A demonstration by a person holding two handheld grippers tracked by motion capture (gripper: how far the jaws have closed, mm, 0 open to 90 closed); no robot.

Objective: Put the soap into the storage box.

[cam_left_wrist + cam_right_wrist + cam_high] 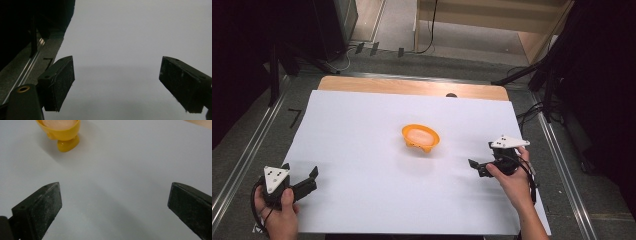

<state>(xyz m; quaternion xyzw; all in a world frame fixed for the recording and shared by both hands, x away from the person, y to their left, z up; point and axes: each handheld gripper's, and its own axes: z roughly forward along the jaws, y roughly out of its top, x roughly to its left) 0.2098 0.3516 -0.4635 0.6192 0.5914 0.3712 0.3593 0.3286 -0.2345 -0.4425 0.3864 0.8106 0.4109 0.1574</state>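
The white sheet [362,165] covers the table. The orange footed bowl [420,137] stands upright near its centre. The right gripper [475,167], jaws spread and empty, lies nearer, with the bowl ahead and to its left. The left gripper [312,179], likewise released, rests well apart. No legible markings.

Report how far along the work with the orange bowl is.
Nothing looks done yet: the orange bowl stands alone on the white sheet, untouched. In hand: the right gripper sits on the sheet with its jaws wide apart, aimed toward the bowl, a clear gap between them. The left gripper, jaws also apart, waits at the near left corner. Left to do: closing in on the bowl and grasping it.
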